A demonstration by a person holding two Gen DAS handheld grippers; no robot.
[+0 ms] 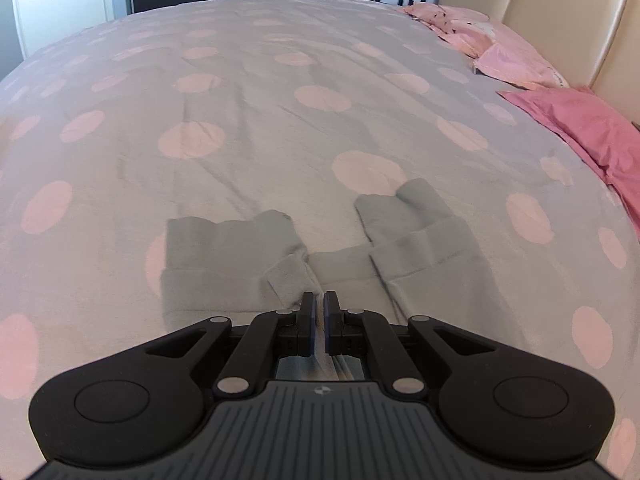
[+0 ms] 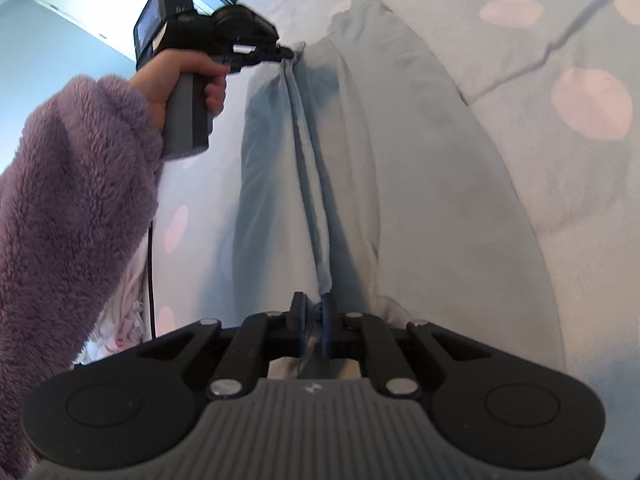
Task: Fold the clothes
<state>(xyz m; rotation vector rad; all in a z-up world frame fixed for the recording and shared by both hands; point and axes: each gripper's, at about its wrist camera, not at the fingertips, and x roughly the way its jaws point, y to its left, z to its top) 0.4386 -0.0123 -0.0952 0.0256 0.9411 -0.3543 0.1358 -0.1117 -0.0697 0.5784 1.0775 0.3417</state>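
Garment, pale grey, lies on the dotted bed, its cuffs at 12 o'clock from the left gripper. That gripper is closed on one bunched edge, and the right gripper is closed on the same edge further along. I think both should keep the edge tight and level, then lay it toward 12 o'clock together, so no crease forms.

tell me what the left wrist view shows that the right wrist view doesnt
Only the left wrist view: pink pillows, a cream headboard, and the garment's two cuffed ends lying on the bed.
Only the right wrist view: the person's hand in a purple fleece sleeve, holding the left tool.
Both: the grey garment on the dotted duvet, pinched by a tool.
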